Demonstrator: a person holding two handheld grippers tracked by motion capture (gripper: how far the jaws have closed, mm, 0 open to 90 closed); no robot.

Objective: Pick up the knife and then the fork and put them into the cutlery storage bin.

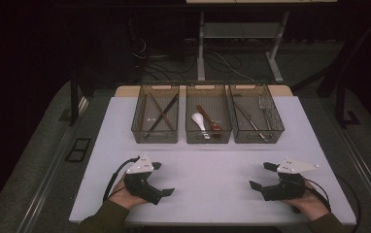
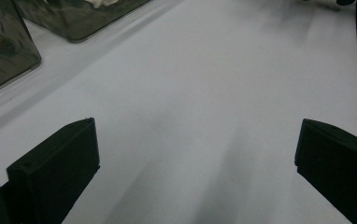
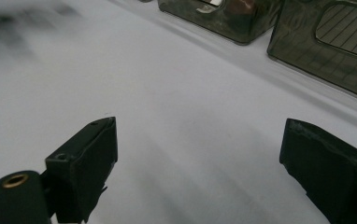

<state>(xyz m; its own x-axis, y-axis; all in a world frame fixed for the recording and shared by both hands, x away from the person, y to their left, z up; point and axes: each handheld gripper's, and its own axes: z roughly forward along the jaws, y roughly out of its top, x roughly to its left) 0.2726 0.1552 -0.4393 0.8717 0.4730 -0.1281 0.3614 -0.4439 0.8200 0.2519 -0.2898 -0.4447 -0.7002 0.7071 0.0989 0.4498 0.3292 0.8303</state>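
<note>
White table [image 1: 212, 170] | left gripper [image 1: 161, 178] – wide open, empty | right gripper [image 1: 263, 175] – same

matt white table [image 1: 212, 174], translucent smoky plastic bins [image 1: 155, 136]

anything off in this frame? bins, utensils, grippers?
Nothing stands out. Three bins sit in a tidy row: chopsticks in the left, white spoon and brown spoon in the middle, metal cutlery in the right. Left gripper and right gripper rest open, empty.
</note>
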